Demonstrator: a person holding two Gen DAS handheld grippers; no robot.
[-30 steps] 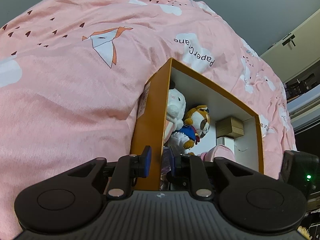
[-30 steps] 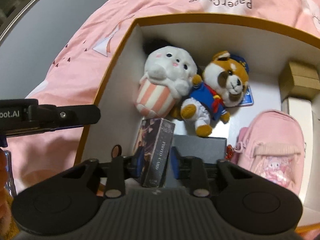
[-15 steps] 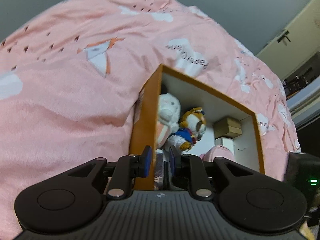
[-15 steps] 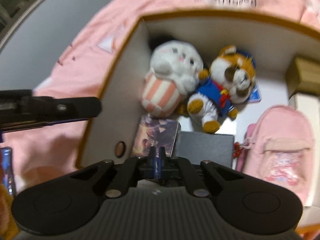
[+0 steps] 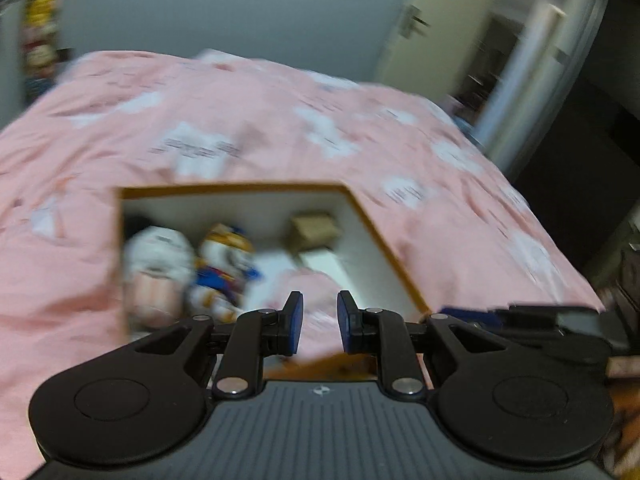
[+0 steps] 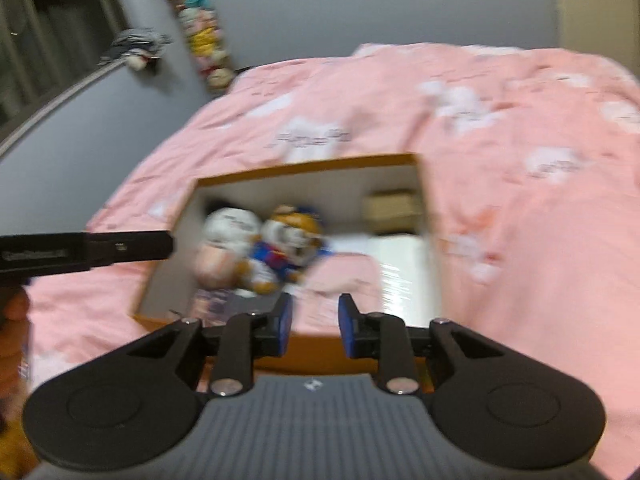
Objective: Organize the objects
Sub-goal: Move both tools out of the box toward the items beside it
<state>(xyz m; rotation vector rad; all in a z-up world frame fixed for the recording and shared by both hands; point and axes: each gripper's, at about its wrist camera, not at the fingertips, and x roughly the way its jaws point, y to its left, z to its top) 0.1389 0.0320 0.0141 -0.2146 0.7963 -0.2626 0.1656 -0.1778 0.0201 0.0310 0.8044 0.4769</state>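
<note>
From the left wrist, the left gripper (image 5: 318,322) hangs over the box (image 5: 384,248) on the pink blanket (image 5: 240,120). Its jaws sit a little apart with nothing in them. The toys (image 5: 192,264) lie inside the box.

From the right wrist, the right gripper (image 6: 315,326) has jaws opening, with nothing between them. The box (image 6: 430,216) holds two soft toys (image 6: 264,244) and a pink bag (image 6: 344,280).

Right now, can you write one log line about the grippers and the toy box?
left gripper: empty | right gripper: opening, empty | box: on pink bed, holds two plushies, pink bag
</note>
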